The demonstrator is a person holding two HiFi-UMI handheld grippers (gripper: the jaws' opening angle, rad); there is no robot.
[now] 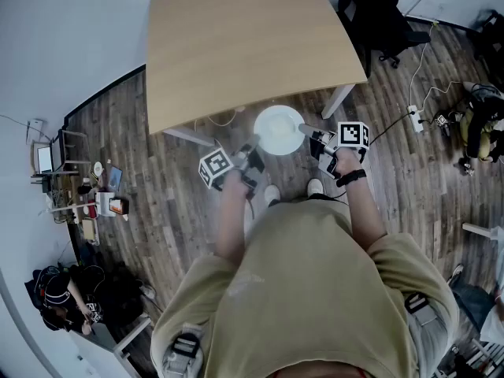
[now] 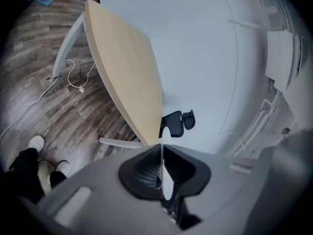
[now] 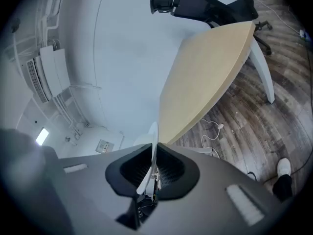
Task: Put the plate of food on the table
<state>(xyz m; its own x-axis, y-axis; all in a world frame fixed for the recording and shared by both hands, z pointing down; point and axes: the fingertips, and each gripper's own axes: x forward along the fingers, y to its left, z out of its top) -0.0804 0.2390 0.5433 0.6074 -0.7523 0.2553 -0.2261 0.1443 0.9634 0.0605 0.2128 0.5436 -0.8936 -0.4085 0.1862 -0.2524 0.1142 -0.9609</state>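
Plainly, both grippers have hold of the plate [image 1: 279, 130]: the left gripper [image 1: 250, 154] is clamped on its left rim and the right gripper [image 1: 311, 135] on its right rim, each pair of jaws closed down to the thin edge between them. The plate is round, shallow and plain white, and in both gripper views it is a narrow pale sliver. It hangs just short of the near edge of the pale wooden table [image 1: 244, 46], over the dark plank floor [image 1: 157, 156]
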